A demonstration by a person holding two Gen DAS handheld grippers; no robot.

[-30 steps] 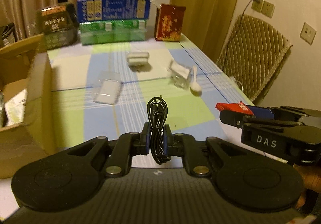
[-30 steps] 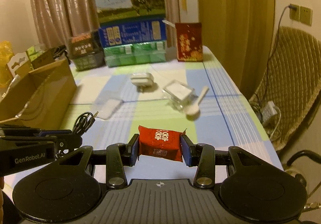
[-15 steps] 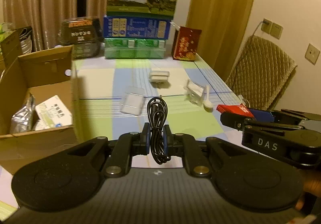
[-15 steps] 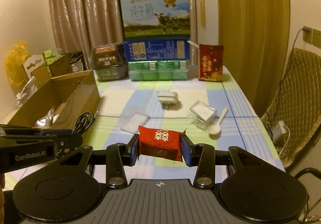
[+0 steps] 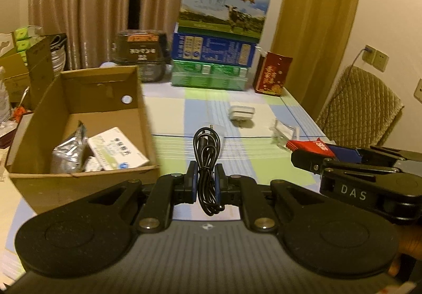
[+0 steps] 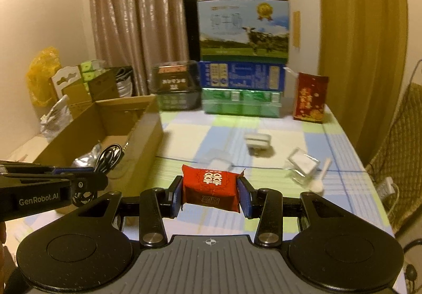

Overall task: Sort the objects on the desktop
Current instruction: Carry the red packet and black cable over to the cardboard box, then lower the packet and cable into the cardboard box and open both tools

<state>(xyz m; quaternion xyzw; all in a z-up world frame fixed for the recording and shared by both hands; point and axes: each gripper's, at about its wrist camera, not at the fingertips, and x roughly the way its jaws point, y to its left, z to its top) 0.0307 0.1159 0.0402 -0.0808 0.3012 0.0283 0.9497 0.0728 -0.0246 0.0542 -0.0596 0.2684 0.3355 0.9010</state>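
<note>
My left gripper (image 5: 206,183) is shut on a coiled black cable (image 5: 207,159), held above the table just right of an open cardboard box (image 5: 79,109). The box holds a silver pouch (image 5: 68,151) and a white carton (image 5: 116,149). My right gripper (image 6: 211,194) is shut on a red snack packet (image 6: 211,186); it also shows at the right of the left wrist view as the red packet (image 5: 311,146). On the checked tablecloth lie a white charger (image 6: 257,141), a clear plastic case (image 6: 217,159), a clear box (image 6: 303,165) and a white spoon (image 6: 320,178).
Stacked milk cartons (image 6: 242,57), a dark container (image 6: 175,88) and a red bag (image 6: 310,96) line the table's far edge. A padded chair (image 5: 361,104) stands to the right. More boxes and bags (image 6: 73,86) crowd the left beyond the cardboard box.
Both grippers have lifted and pulled back while swinging left. The cardboard box has come further into both views. Each gripper keeps its hold.
</note>
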